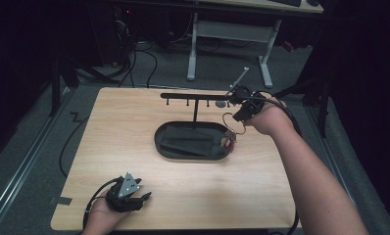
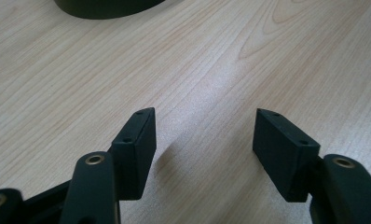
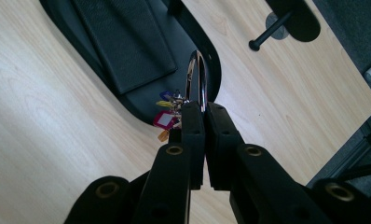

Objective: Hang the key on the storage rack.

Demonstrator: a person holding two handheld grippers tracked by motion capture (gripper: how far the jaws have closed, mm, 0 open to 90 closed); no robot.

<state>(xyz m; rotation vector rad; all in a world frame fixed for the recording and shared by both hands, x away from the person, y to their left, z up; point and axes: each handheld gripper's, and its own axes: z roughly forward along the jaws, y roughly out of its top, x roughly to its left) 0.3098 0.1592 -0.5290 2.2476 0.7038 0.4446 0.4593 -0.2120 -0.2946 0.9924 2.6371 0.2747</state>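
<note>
High view: I am holding the right gripper (image 1: 238, 104) up beside the far right end of the black key rack (image 1: 195, 96), a horizontal bar with short pegs on a post rising from an oval black tray (image 1: 193, 141). A key ring (image 1: 228, 131) with coloured tags is hanging below that gripper, just above the tray's right rim. The left gripper (image 1: 134, 195) is resting near the front left edge of the tabletop (image 1: 134, 122), well apart from the work.

Left gripper view: its jaws are standing wide apart with nothing but bare wood grain between them; an edge of the tray is showing at the top.

Right gripper view: the jaws of the right gripper (image 3: 205, 112) are pressing together on the metal loop of the key ring (image 3: 197, 77), while the magenta tag (image 3: 164, 119) and the small keys are dangling at the left above the tray (image 3: 211, 60). One rack peg (image 3: 267, 35) is showing beyond the loop, apart from it.

Risk, as I judge it: the thin loop is being pinched near its edge, so a swing of the hanging keys could be twisting it out of the clamp and dropping the bunch into the tray. The loop could also be missing the short peg, or knocking the bar and tipping the light rack.
</note>
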